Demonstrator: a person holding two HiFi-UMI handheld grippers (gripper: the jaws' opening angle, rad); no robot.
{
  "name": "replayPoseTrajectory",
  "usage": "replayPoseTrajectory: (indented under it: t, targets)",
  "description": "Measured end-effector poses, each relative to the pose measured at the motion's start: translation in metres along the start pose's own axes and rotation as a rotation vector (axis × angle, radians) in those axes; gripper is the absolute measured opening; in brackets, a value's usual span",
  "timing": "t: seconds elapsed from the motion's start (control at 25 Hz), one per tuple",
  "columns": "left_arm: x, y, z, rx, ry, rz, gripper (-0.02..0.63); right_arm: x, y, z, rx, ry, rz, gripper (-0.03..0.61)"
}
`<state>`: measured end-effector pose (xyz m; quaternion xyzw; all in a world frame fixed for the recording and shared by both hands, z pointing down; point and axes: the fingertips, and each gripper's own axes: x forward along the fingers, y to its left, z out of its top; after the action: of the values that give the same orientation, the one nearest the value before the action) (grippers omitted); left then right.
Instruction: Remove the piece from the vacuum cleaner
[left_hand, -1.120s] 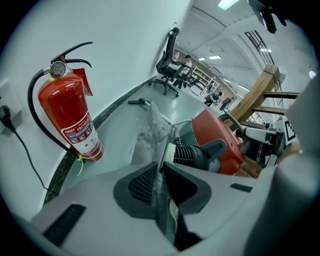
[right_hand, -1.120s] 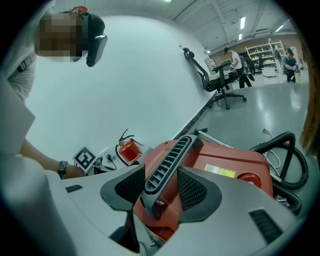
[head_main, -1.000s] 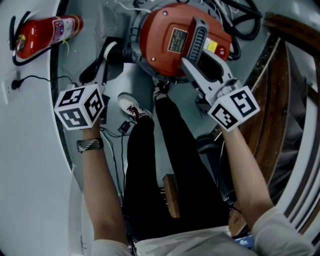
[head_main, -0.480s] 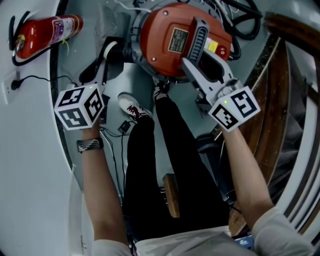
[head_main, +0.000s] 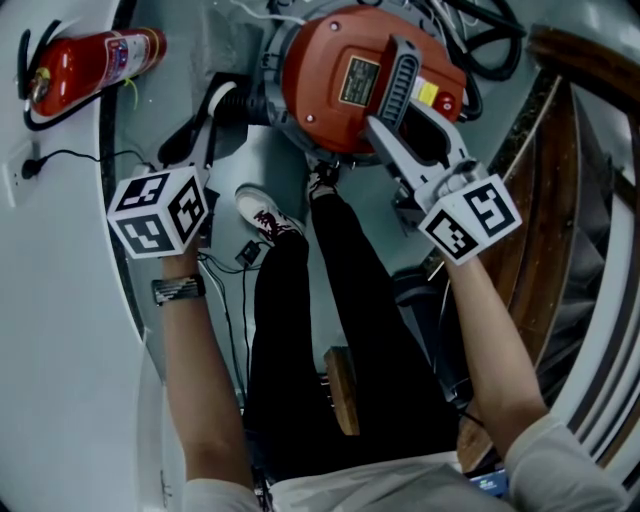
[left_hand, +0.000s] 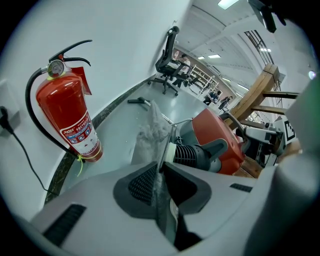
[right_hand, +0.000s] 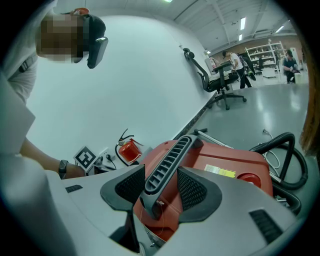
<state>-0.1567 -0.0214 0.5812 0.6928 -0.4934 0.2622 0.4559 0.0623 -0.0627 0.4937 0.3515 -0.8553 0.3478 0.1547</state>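
Observation:
The red vacuum cleaner (head_main: 340, 80) (right_hand: 225, 167) (left_hand: 215, 135) stands on the floor ahead of my feet. My right gripper (head_main: 400, 130) (right_hand: 162, 192) is shut on its grey slotted handle (right_hand: 167, 162) (head_main: 395, 75), with a pad on each side. My left gripper (head_main: 200, 150) (left_hand: 159, 182) is at the cleaner's left, beside the ribbed black hose (left_hand: 190, 154) (head_main: 215, 100). Its pads are shut on a thin translucent piece (left_hand: 161, 150) that rises edge-on between them toward the hose end. Where this piece joins the cleaner is hidden.
A red fire extinguisher (head_main: 90, 65) (left_hand: 67, 117) (right_hand: 129, 150) stands against the curved white wall at the left, by a wall socket and cable (head_main: 40, 165). A black hose (right_hand: 287, 160) coils behind the cleaner. Wooden framing (head_main: 560, 150) rises at the right. An office chair (right_hand: 220, 82) stands further off.

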Motion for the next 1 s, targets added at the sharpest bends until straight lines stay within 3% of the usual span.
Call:
replayPoseTrajectory:
  t: [1.0]
  targets:
    - [0.0015,0.0034,-0.0003,0.001,0.043,0.018,0.049,-0.0003,0.0002,0.0003,0.0,-0.002,-0.001,0.209]
